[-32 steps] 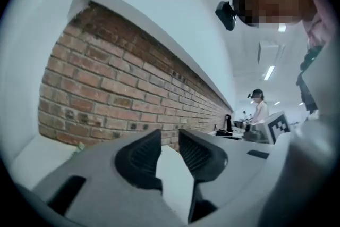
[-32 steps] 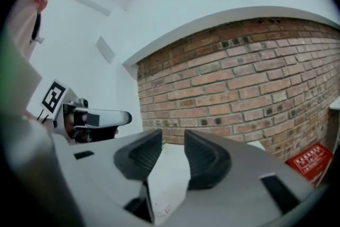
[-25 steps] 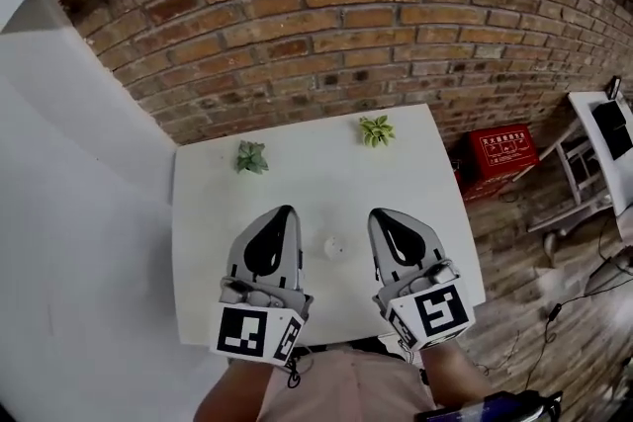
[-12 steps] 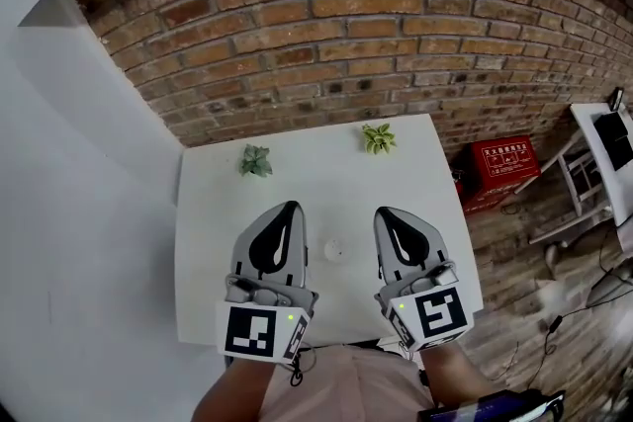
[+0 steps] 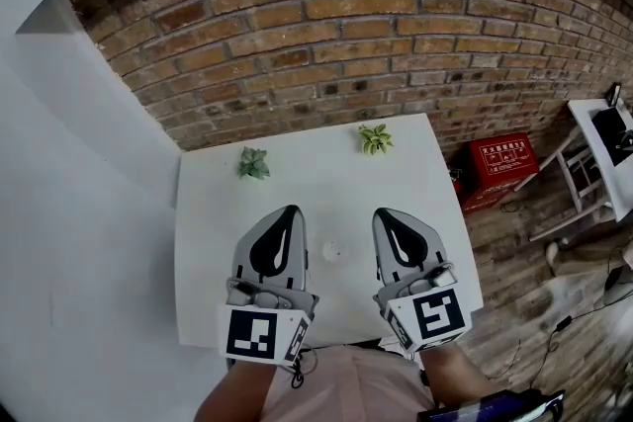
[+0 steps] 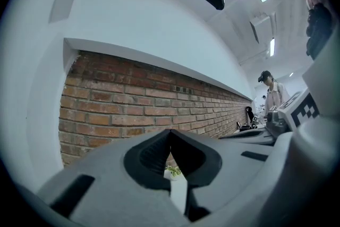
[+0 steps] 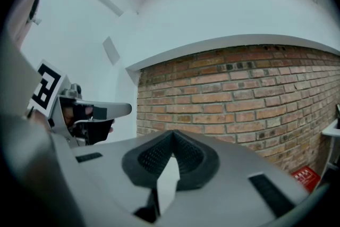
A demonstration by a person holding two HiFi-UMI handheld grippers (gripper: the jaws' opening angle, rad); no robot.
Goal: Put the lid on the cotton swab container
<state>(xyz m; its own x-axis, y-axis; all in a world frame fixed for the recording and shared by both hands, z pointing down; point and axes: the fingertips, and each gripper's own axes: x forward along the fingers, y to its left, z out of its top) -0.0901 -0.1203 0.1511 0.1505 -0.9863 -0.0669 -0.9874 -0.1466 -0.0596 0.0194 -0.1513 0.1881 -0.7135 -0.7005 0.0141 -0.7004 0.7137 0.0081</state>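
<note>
A small round white container [image 5: 334, 251] sits on the white table [image 5: 415, 183], between my two grippers. My left gripper [image 5: 289, 211] is held level over the table's near left, jaws shut with nothing between them; its tip [image 6: 170, 133] points toward the brick wall. My right gripper [image 5: 380, 213] is held level on the container's right, also shut and empty, its tip [image 7: 172, 134] aimed at the wall. Whether the container wears its lid I cannot tell; it is too small in the head view.
Two small green potted plants [image 5: 253, 162] [image 5: 375, 138] stand at the table's far edge against the brick wall [image 5: 376, 25]. A red box [image 5: 499, 156] lies on the wooden floor to the right, with white furniture [image 5: 593, 153] beyond. A person [image 6: 273, 95] stands far off.
The head view has shifted slightly; both grippers stay shut and in place over the table, with the container between them unmoved.
</note>
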